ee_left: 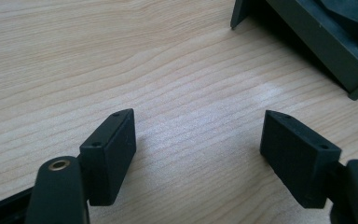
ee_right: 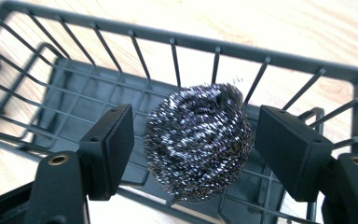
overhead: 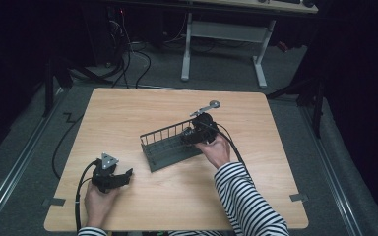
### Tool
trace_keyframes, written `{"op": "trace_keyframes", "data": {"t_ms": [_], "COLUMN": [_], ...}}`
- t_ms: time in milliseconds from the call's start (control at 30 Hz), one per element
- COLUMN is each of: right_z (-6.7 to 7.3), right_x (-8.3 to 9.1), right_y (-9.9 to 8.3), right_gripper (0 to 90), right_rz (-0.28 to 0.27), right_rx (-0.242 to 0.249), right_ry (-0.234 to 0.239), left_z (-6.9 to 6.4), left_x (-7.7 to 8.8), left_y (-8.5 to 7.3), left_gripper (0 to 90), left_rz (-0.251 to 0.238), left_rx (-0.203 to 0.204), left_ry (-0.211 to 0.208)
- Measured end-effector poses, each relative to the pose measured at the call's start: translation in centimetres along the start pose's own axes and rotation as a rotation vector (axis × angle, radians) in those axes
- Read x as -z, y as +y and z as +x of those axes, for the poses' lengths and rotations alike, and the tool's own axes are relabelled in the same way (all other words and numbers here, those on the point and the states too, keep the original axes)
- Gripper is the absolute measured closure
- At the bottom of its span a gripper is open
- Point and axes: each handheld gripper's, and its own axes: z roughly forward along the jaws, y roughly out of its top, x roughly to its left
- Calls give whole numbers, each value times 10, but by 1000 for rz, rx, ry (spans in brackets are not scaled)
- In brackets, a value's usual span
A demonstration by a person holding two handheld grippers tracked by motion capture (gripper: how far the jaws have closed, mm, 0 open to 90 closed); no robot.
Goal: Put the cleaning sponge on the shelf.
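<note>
Your right tool (ee_right: 193, 140) stands spread around the steel scourer (ee_right: 198, 140), pads clear, inside the wire basket (ee_right: 121, 28); lift straight out.

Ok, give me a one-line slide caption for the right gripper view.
Open right hand-held gripper flanking a round steel-wool scouring ball inside a dark grey wire basket.

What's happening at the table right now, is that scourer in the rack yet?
The right gripper is at the dark wire rack, its jaws on either side of a steel wool scourer inside the rack, with gaps between pads and scourer, so it looks released. The left gripper rests open over bare table, holding nothing.
</note>
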Motion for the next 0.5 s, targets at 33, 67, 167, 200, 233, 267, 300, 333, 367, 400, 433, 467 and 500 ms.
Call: {"op": "trace_keyframes", "data": {"t_ms": [33, 67, 167, 200, 233, 267, 300, 333, 367, 400, 433, 467, 500], "right_z": [0, -1, -4, -5, -6, -6, -5, -5, -4, -4, -4, -4, -4], "right_x": [2, 4, 11, 13, 16, 19, 22, 22, 27, 30, 30, 35, 35], "right_y": [-1, -2, -6, -7, -8, -9, -9, -9, -9, -9, -9, -10, -10], "right_gripper": [289, 291, 296, 298, 305, 316, 322, 322, 331, 334, 334, 337, 337], "right_rz": [-10, -24, -43, -50, -53, -61, -67, -67, -87, -94, -94, -106, -106], "right_rx": [0, -1, -17, -22, -24, -16, -17, -17, -10, -6, -6, 3, 3], "right_ry": [2, 3, 6, 6, 1, -6, -11, -11, -10, -14, -14, -19, -19], "left_z": [0, 0, 0, 0, 0, 0, 0, 0, 0, 0, 0, 0, 0], "left_x": [0, 0, 0, 0, 0, 0, 0, 0, 0, 0, 0, 0, 0], "left_y": [0, 0, 0, 0, 0, 0, 0, 0, 0, 0, 0, 0, 0], "left_gripper": [270, 270, 270, 270, 270, 270, 270, 270, 270, 270, 270, 270, 270], "left_rz": [0, 0, 0, 0, 0, 0, 0, 0, 0, 0, 0, 0, 0], "left_rx": [0, 0, 1, 0, 1, 1, 1, 1, 0, 0, 0, 0, 0], "left_ry": [0, 0, 0, 0, 0, 0, 1, 1, 1, 1, 1, 0, 0]}}
